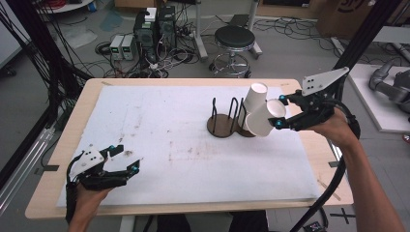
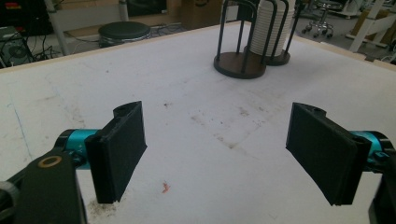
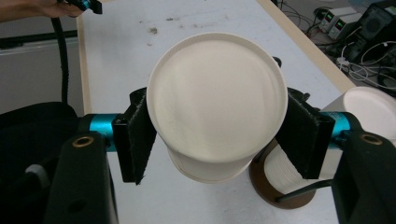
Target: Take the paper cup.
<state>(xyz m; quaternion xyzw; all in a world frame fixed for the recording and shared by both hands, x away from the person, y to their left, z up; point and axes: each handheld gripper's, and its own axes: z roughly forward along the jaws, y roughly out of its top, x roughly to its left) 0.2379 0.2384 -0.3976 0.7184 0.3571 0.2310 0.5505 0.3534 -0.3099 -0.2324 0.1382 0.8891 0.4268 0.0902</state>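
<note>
**Cup in grip beside the rack**

The right gripper is clamping a white paper cup on its side, hanging just right of the wire cup rack, touching the stacked cups. The left gripper is idling near the table's front-left edge, jaws apart, gripping nothing; wide bare mat is lying between them.

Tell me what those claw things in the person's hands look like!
Both are black. The left gripper and right gripper each have two flat black jaws on shiny turquoise pegs. A grey three-cornered plate sits on top of the right one, a paler plate on the left, and a thick black cable trails from the right one.
</note>
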